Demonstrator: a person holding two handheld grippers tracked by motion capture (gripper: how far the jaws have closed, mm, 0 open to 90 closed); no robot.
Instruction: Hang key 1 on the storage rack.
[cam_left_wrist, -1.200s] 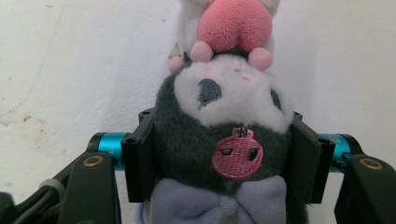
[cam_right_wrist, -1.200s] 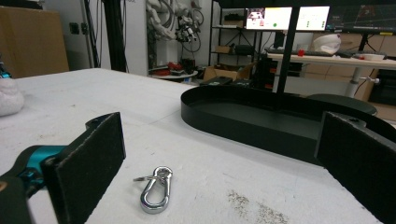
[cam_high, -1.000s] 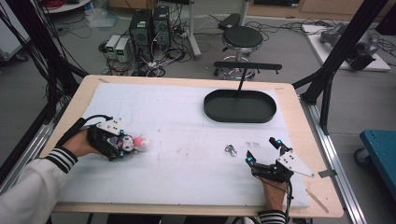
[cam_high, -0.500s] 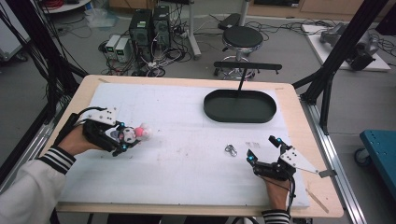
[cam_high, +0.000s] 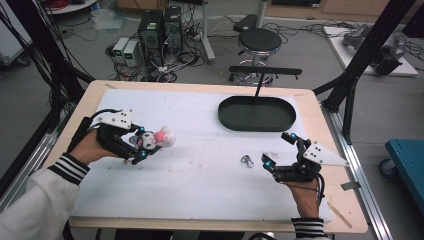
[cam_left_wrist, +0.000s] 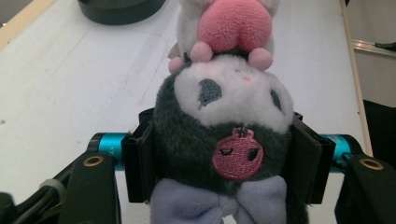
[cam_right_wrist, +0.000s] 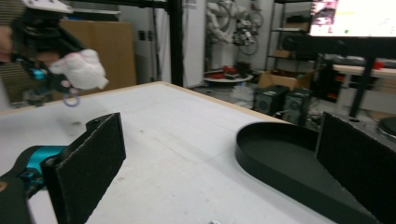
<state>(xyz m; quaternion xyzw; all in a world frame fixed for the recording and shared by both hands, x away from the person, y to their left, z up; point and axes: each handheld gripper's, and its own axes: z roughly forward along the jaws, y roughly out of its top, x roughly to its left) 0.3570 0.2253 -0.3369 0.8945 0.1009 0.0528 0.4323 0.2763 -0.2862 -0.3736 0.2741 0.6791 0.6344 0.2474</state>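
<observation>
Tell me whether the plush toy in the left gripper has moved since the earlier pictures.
Yes. The dark grey, white and pink plush toy, clamped in the left gripper, has shifted toward the black oval tray and lifted off the white mat.

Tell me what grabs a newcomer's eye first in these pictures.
The small grey, white and pink plush toy, clamped in the left gripper over the table's left side. Next the empty black oval tray at the far right, and the right gripper, jaws wide apart, near a small metal ring.
</observation>
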